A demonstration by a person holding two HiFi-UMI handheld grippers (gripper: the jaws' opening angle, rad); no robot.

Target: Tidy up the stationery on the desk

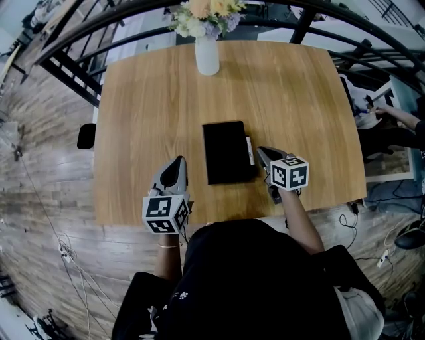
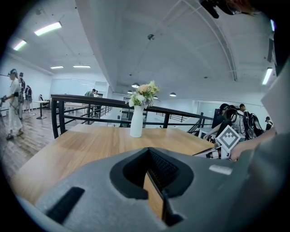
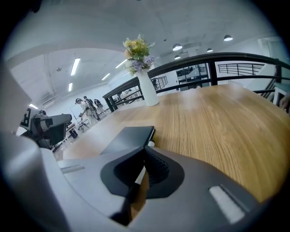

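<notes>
Open hall, railing behind. Wooden counter (image 1: 133, 99), vase (image 1: 207, 56) at its far edge.

Head view: black notebook (image 1: 228, 151) mid-counter, pen (image 1: 249, 150) along its right edge, right gripper (image 1: 263, 154) on it.

Left gripper view: left gripper (image 2: 152, 163) fingers clenched, empty.

Right gripper view: fingers clenched on the pen.

Pickup step, I judge. Next I lift clear and find it a tidy spot.

Most of the pen (image 3: 151, 144) behind the right tongs (image 3: 144, 154); bouquet (image 1: 202, 20) top beyond the head view's upper edge.
</notes>
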